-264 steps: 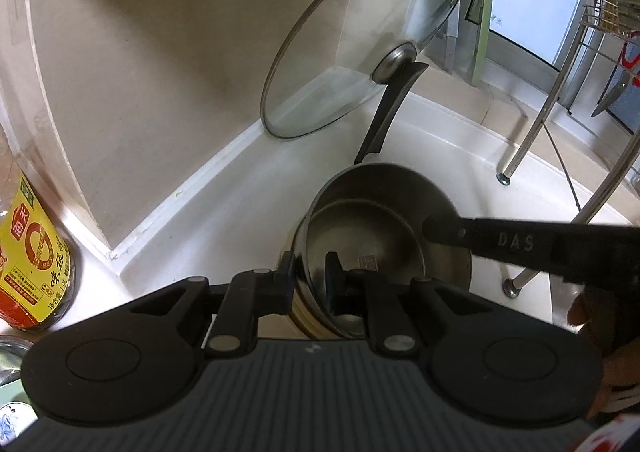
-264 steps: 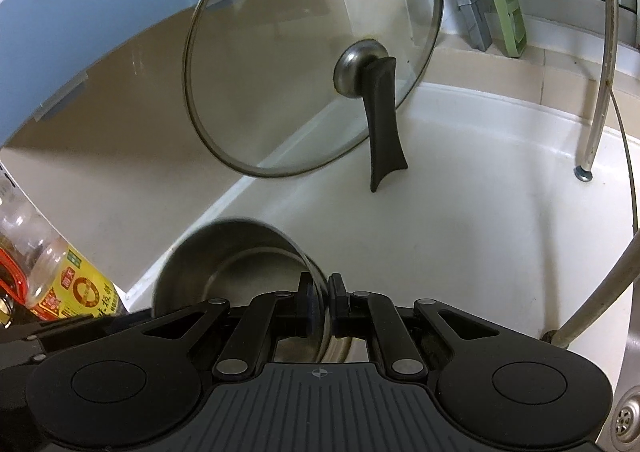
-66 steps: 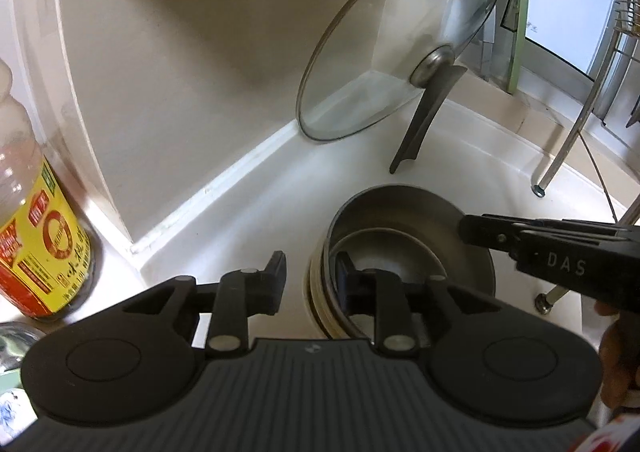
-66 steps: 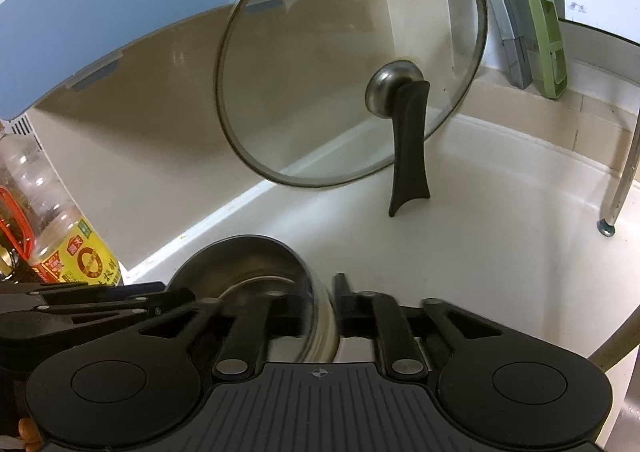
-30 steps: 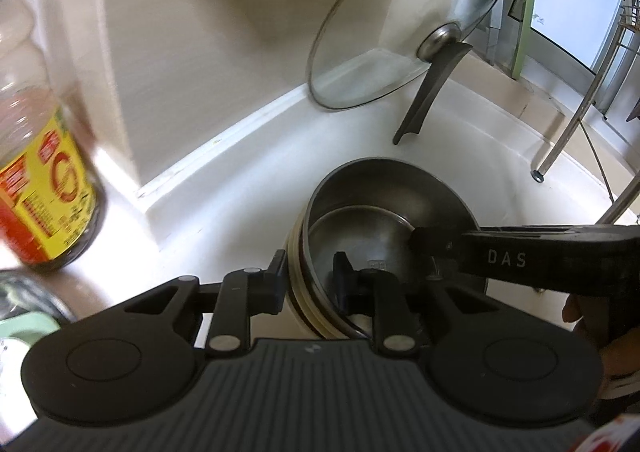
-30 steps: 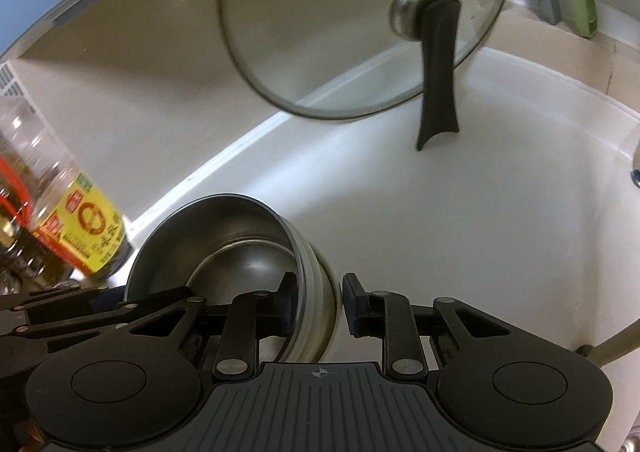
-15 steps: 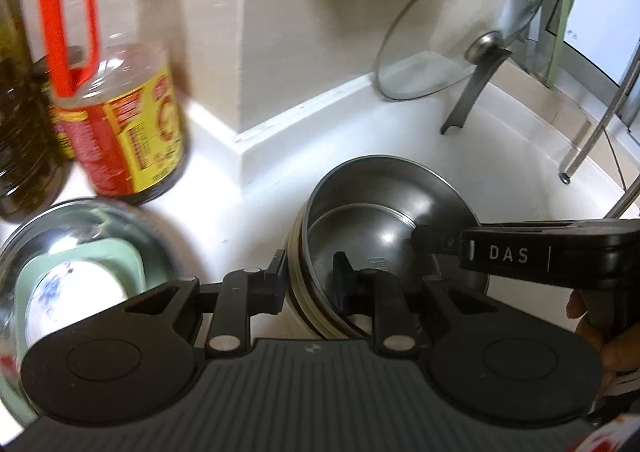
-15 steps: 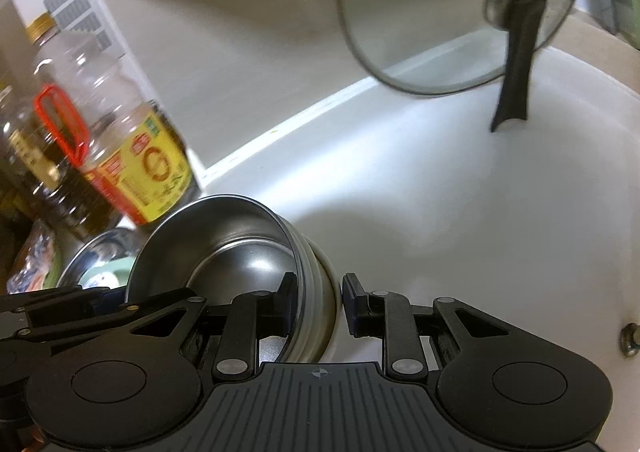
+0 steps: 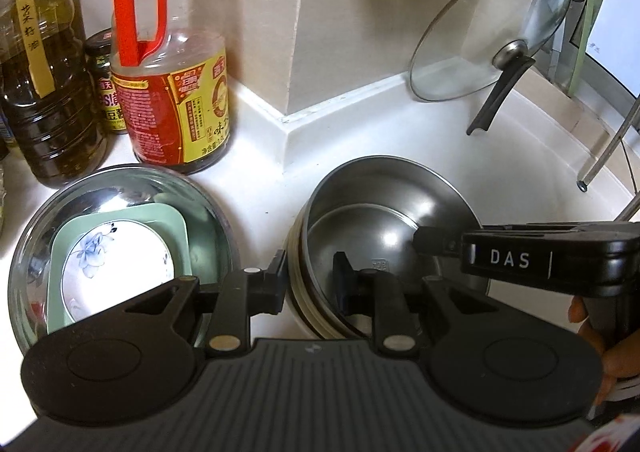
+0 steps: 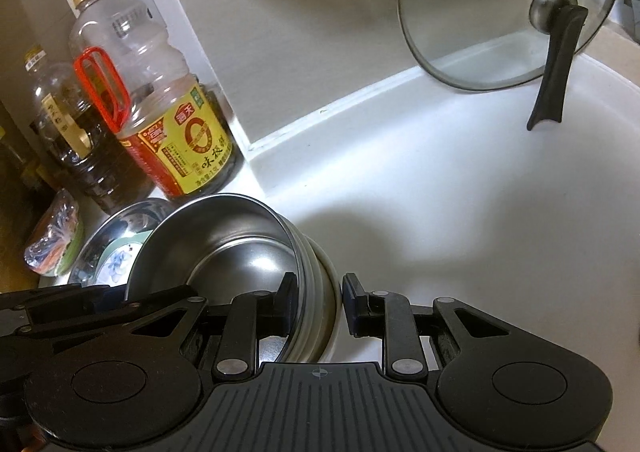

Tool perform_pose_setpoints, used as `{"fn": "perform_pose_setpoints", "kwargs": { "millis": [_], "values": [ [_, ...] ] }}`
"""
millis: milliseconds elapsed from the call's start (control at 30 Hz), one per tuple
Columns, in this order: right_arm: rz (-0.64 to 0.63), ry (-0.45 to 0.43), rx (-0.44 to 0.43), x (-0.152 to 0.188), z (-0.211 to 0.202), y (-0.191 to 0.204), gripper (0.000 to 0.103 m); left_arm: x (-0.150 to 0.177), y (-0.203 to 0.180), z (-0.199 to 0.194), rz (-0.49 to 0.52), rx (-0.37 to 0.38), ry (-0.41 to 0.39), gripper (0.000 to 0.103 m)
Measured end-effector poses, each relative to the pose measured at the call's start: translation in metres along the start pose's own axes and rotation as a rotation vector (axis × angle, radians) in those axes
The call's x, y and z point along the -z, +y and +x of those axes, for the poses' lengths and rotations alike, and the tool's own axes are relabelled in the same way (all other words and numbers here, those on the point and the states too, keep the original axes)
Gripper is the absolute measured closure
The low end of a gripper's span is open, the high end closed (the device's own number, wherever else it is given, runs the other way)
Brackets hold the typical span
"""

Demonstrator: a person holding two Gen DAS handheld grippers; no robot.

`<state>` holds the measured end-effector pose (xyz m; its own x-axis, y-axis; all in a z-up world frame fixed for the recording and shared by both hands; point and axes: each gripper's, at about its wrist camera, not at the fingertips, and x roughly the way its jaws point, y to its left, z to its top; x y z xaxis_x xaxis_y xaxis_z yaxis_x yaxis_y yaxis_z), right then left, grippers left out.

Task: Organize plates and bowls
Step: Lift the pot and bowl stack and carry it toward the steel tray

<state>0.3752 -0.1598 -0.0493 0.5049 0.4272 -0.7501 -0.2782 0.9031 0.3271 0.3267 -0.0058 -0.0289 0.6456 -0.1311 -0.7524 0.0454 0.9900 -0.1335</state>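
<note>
A stack of nested steel bowls point(image 9: 388, 207) is held over the white counter, also in the right wrist view point(image 10: 240, 248). My left gripper point(image 9: 310, 284) is shut on the stack's near rim, one finger inside and one outside. My right gripper point(image 10: 318, 302) is shut on the opposite rim; its black body shows in the left wrist view point(image 9: 532, 262). To the left sits a large steel bowl point(image 9: 200, 203) holding a green square dish point(image 9: 176, 219) and a white flowered plate point(image 9: 120, 268).
A red-handled sauce bottle point(image 9: 168, 91), a dark oil bottle point(image 9: 44, 83) and a small jar point(image 9: 106, 91) stand behind the large bowl. A glass pan lid point(image 9: 492, 31) leans on the wall. Rack legs point(image 9: 608, 143) stand at right. A plastic bag point(image 10: 56, 240) lies at far left.
Both grippers have carried the bowl stack left, from in front of the glass lid to beside the bottles. The large bowl with dishes has come into view.
</note>
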Motion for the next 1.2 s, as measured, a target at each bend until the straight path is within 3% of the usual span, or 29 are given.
{"fn": "perform_pose_setpoints", "kwargs": {
  "millis": [400, 700, 900, 1200],
  "values": [
    [-0.037, 0.005, 0.002, 0.001, 0.000, 0.003, 0.077, 0.002, 0.000, -0.002, -0.030, -0.027, 0.008, 0.080],
    [-0.036, 0.024, 0.037, -0.002, 0.001, 0.004, 0.067, -0.001, -0.006, 0.002, -0.043, -0.070, 0.038, 0.080],
    [-0.026, 0.093, 0.066, -0.012, 0.005, 0.002, 0.066, -0.005, 0.001, 0.008, -0.079, -0.045, 0.088, 0.079],
    [0.003, 0.101, 0.050, -0.010, 0.002, 0.001, 0.067, -0.002, 0.003, 0.007, -0.090, -0.040, 0.069, 0.078]
  ]
}}
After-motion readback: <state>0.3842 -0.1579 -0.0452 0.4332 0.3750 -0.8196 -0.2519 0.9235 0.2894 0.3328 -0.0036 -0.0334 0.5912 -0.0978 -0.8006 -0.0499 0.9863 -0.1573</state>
